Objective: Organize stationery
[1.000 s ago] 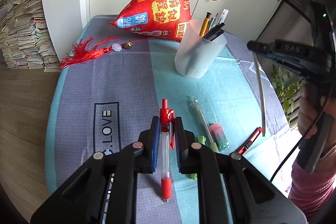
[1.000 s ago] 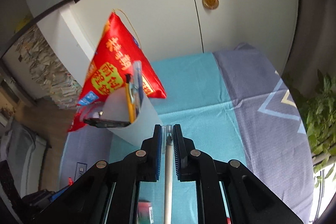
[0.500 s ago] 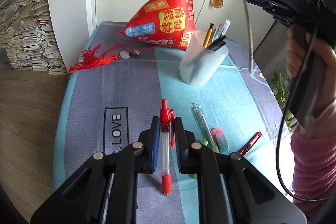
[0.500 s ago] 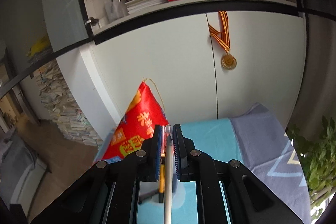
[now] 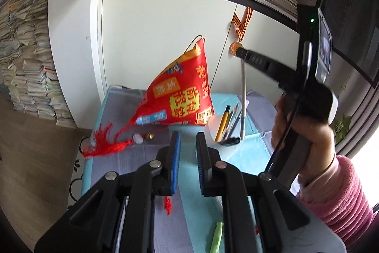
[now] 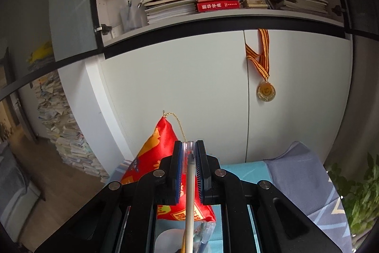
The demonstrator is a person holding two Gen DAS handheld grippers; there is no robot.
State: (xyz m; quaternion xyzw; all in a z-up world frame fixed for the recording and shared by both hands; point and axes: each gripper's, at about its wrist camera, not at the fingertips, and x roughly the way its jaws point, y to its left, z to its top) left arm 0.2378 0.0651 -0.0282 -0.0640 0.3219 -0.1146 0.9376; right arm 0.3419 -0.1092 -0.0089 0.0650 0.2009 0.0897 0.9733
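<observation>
1. At the far left of the left wrist view, stacks of paper [image 5: 26, 58] stood against the wall beside the wood floor.
2. A red tassel [image 5: 104, 144] lay on the grey-and-teal cloth of the worktop [image 5: 248, 158], at the foot of a red pyramid-shaped pouch [image 5: 180, 96] printed with yellow characters.
3. The left tongs [image 5: 187, 158] stood open and held nothing, their blue pads apart above the cloth.
4. Below them a red pen [image 5: 167, 204] lay on the worktop between the black arms, and a green item [image 5: 216, 236], too blurred to name, lay further right.
5. Right of the pouch a translucent pen cup [image 5: 213, 127] held 1 yellow pen [image 5: 222, 123] and other pens whose count I cannot tell.
6. The right tongs [image 5: 241, 53] pinched the top of a white pen [image 5: 244, 101], which hung upright with its lower end inside the cup.
7. The person's right hand [image 5: 305, 134], in a pink sleeve [image 5: 336, 196], gripped the handle.
8. In the right wrist view the right tongs [image 6: 188, 155] were closed on the white pen [image 6: 189, 205], which ran straight down between the pads towards the cup [image 6: 168, 238].
9. A medal [image 6: 266, 91] on a striped ribbon hung on the white cabinet door, under a shelf of books [image 6: 213, 4].
</observation>
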